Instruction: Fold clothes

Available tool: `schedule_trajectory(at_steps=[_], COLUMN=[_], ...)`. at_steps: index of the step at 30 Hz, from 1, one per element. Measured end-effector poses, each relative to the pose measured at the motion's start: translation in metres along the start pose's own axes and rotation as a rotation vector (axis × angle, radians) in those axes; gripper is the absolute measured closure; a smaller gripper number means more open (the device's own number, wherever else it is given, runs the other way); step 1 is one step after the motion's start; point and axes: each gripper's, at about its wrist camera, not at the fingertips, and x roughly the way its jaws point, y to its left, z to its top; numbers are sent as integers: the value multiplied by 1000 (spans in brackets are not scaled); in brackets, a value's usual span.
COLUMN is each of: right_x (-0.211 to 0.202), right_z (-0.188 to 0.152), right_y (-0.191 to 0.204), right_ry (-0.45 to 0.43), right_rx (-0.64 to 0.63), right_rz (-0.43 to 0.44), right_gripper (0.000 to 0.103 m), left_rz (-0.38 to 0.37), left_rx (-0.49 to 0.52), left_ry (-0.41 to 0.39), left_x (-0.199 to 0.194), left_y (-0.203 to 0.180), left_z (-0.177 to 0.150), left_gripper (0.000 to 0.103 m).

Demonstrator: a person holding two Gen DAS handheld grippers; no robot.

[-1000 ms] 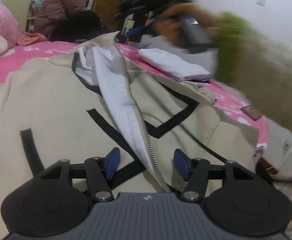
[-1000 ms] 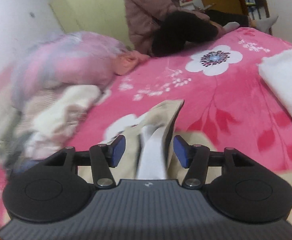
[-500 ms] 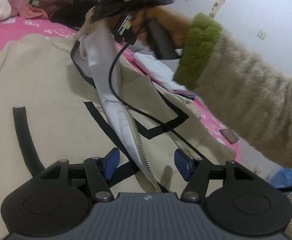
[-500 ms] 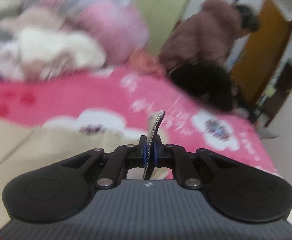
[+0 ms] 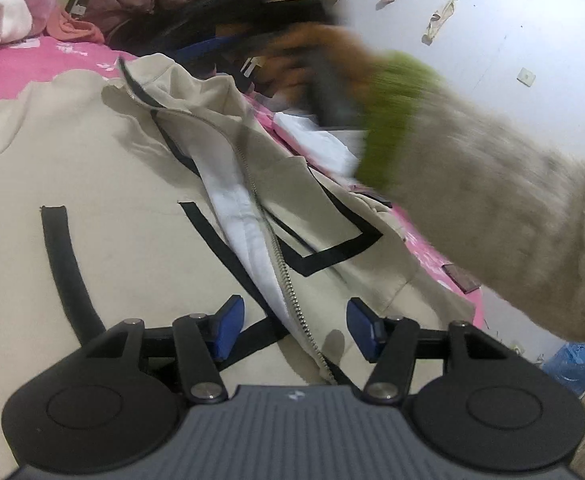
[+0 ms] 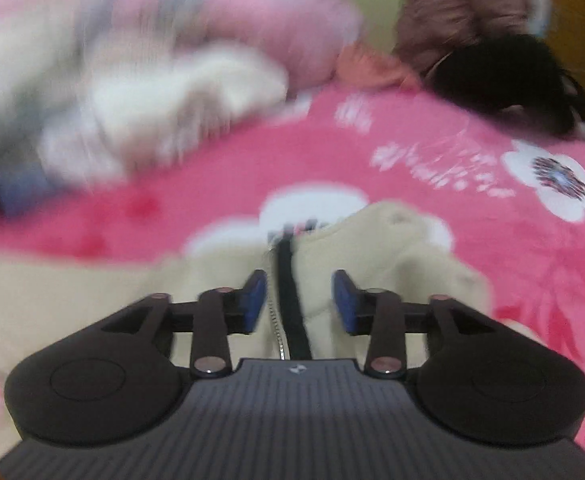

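One jacket [image 5: 92,184], two grippers [image 5: 294,330]

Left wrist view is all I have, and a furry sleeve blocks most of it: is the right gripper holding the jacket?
Observer: No. The right gripper has just been opening; the jacket's zipper edge lies between the jaws, unpressed.
Operator: What lies just past that edge?
Observer: The pink blanket, with a white flower print right behind the collar.
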Motion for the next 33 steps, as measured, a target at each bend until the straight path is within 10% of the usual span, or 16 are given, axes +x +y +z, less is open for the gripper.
schedule_trajectory(at_steps=[5, 9, 18, 24, 26, 33], right_x=[-161, -235, -186, -166, -163, -164], right_z=[-28, -90, -199, -215, -213, -196], right_y=[-77, -122, -163, -209, -207, -158], right_ry=[-265, -269, 51, -21, -9, 44], right_rx=[246, 359, 367, 635, 625, 399], right_rz=[28, -110, -342, -311, -265, -238], right_gripper=[40, 33, 23, 11, 16, 85], left_rz=[25, 44, 65, 78, 79, 58], left_rx=[-1, 35, 93, 115, 120, 102], left_ry=[2, -6, -8, -11, -11, -29], left_x=[5, 6, 12, 11, 11, 10], left_y=[-2, -5, -10, -12, -13, -9], left_z=[2, -1, -5, -8, -8, -10], left_gripper=[44, 44, 42, 41, 40, 40])
